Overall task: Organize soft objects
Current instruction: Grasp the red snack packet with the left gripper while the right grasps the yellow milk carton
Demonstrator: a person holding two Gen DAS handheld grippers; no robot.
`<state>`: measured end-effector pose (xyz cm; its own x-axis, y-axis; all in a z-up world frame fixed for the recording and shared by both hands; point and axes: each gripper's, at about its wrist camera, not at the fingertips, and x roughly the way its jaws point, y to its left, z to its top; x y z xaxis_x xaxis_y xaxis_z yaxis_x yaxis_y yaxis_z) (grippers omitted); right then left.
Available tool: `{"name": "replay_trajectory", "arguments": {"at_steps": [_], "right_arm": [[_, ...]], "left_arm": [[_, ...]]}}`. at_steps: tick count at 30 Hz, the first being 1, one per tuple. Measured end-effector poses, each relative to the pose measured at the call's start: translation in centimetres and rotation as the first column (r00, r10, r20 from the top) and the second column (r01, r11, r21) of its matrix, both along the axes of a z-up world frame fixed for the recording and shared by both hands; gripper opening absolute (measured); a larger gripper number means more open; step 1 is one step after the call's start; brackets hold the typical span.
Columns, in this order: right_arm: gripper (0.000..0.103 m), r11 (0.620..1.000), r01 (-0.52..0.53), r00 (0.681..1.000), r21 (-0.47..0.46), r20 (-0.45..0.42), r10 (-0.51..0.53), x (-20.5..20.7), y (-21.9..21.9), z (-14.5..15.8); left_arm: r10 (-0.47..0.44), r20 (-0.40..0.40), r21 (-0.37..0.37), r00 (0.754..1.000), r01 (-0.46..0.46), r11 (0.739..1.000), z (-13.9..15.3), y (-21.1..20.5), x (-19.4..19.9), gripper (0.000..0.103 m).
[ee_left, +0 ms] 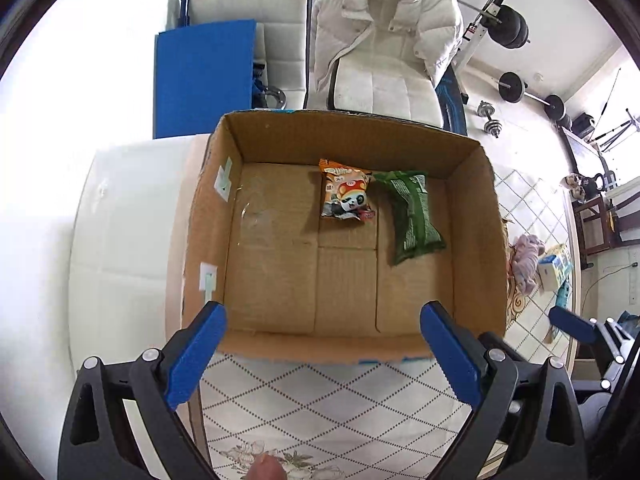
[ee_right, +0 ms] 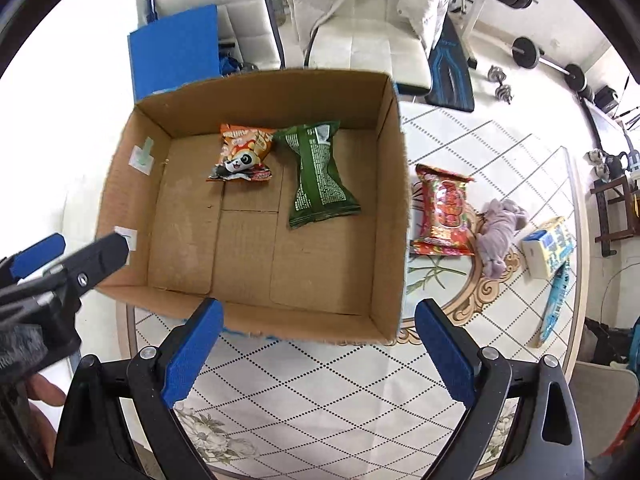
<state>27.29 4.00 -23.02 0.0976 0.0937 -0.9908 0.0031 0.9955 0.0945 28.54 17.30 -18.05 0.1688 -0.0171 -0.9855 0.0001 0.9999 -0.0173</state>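
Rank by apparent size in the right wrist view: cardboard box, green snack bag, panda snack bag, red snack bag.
1. cardboard box
2. green snack bag
3. red snack bag, close to the green one, unsure
4. panda snack bag

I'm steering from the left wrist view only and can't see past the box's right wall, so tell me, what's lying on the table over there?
Observer: A red snack bag lies flat on the table, just outside the cardboard box.
Operator: Anything beyond it?
Observer: A lilac soft cloth lies beside the red bag, on its far side from the box; whether they touch is unclear.
Operator: Is the right tool holding anything?
Observer: No, the right tool is open and empty, in front of the box's near wall.
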Motion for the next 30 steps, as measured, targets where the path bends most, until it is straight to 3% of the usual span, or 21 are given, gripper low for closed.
{"name": "replay_trajectory", "arguments": {"at_steps": [11,15,18,20,24,28,30], "right_arm": [[0.098,0.993,-0.008,0.999,0.116,0.054,0.002,-2.2,-3.4,4.0],[0.098,0.981,0.077,0.997,0.177,0.016,-0.081,-2.1,-10.0,4.2],[0.098,0.962,0.214,0.977,0.171,-0.027,-0.212,-1.5,-17.8,2.7],[0.098,0.935,0.325,0.946,0.146,-0.07,-0.317,-1.0,-23.7,0.4],[0.098,0.86,0.495,0.862,0.123,-0.189,-0.47,0.7,-33.4,-6.4],[0.098,0.822,0.557,0.812,0.117,-0.283,-0.51,2.5,-37.6,-11.9],[0.098,0.801,0.59,0.782,0.1,-0.318,-0.536,3.2,-38.8,-14.1]], "left_arm": [[0.008,0.076,0.009,0.997,-0.009,1.0,4.7,-2.8,-2.4,0.099],[-0.024,0.094,0.013,0.995,0.023,1.0,6.1,-7.2,-1.8,0.1],[-0.072,0.095,0.024,0.993,0.07,0.997,5.7,-12.4,-0.4,0.1],[-0.12,0.078,0.009,0.99,0.119,0.993,4.3,-16.3,1.1,0.1],[-0.187,-0.074,0.001,0.98,0.187,0.982,-2.3,-23.7,5.3,0.099],[-0.203,-0.25,0.035,0.947,0.219,0.975,-10.7,-28.9,8.8,0.092],[-0.195,-0.3,0.065,0.934,0.224,0.972,-13.7,-30.0,9.9,0.09]]}}
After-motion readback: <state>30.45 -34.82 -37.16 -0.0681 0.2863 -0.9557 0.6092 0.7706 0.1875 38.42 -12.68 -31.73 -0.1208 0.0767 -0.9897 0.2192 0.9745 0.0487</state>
